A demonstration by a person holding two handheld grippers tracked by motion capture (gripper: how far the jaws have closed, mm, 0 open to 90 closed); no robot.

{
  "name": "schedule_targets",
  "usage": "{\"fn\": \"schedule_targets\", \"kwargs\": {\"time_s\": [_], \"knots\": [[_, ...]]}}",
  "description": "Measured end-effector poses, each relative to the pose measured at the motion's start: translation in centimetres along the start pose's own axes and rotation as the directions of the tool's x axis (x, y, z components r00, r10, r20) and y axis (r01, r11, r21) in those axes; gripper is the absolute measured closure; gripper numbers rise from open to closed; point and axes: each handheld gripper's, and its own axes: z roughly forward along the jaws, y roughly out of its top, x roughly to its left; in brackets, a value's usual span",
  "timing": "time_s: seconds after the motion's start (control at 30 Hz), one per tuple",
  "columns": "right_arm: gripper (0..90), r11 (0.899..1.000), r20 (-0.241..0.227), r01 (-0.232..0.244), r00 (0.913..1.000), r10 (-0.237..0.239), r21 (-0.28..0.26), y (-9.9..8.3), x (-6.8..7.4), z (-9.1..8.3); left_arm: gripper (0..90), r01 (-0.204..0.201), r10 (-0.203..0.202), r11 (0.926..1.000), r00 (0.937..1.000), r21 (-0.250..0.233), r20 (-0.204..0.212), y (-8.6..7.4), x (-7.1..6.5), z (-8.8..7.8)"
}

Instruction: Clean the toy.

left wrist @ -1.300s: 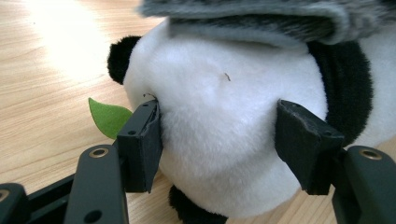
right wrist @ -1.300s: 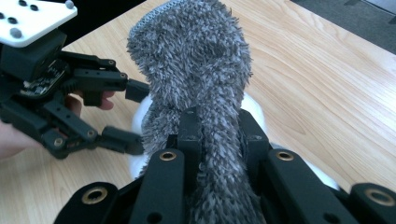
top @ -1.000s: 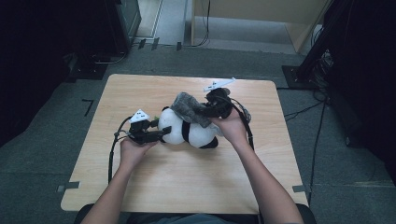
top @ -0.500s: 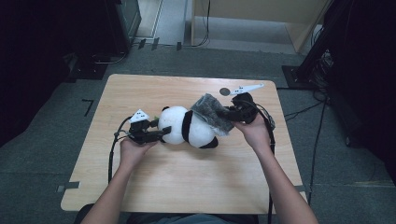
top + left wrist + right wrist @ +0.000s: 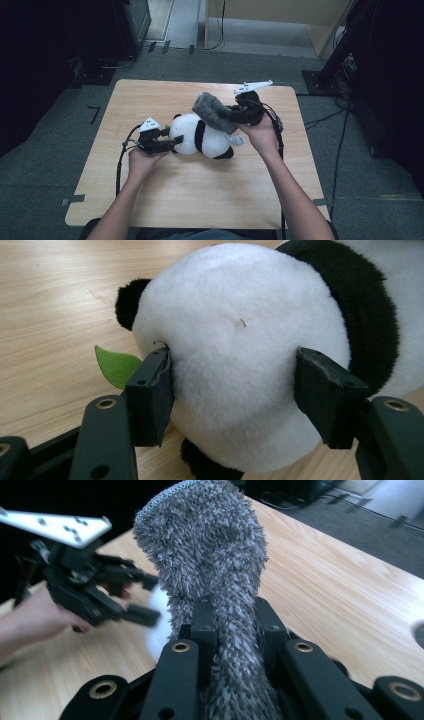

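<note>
High view: plush panda (image 5: 200, 140) lies on its side mid-table (image 5: 150, 200). Left gripper (image 5: 172, 143), forearm low and level, pinches its head. Right gripper (image 5: 225, 114), hand raised, wrist bent leftward, holds a grey fuzzy sock (image 5: 212, 112) over the body.

Left gripper view: jaws press the white head (image 5: 235, 370); green felt leaf (image 5: 117, 365) beside.

Right gripper view: jaws clamped on the sock (image 5: 215, 580).

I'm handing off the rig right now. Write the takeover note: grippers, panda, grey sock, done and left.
Left gripper: clamped on the plush panda at its head end, pinning it on the table.
Right gripper: shut on the fuzzy grey sock, held in the air above the panda's body.
Done: the sock hangs free, not on the panda.
Left: probably set the sock down, then release the panda.
</note>
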Motion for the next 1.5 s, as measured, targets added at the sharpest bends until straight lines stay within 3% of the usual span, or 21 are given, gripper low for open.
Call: {"fn": "schedule_targets", "kwargs": {"time_s": [0.17,0.43,0.6,0.8,1.07,1.5], "knots": [[77.1,1.000,-0.031,0.015,0.9994,-0.015,0.012,1.8,1.3,2.5,35.4,0.000,0.000,1.0000,1.0000,-0.001,0.001,0.0,0.0,0.0],[77.1,0.998,-0.067,0.003,0.9978,0.001,0.055,3.5,2.4,7.1,35.4,-0.005,0.005,1.0000,1.0000,-0.003,-0.002,0.0,0.0,0.0],[77.1,0.996,-0.085,-0.014,0.9961,0.022,0.088,3.6,2.5,9.5,35.4,-0.010,0.010,0.9999,0.9999,-0.002,-0.002,0.0,0.0,0.0],[76.9,0.986,-0.060,-0.001,0.9981,0.012,0.164,2.5,2.3,11.5,35.4,-0.002,0.003,1.0000,1.0000,0.005,-0.002,0.0,0.0,0.0],[76.6,0.986,-0.045,-0.020,0.9986,0.028,0.166,1.1,1.1,9.9,35.2,-0.011,0.011,0.9999,0.9999,0.004,-0.012,0.0,-0.1,0.1],[76.6,0.994,-0.023,-0.036,0.9990,0.038,0.103,-1.4,-0.5,4.1,35.1,-0.006,0.006,1.0000,1.0000,0.002,-0.005,-0.1,0.0,0.1]]}}
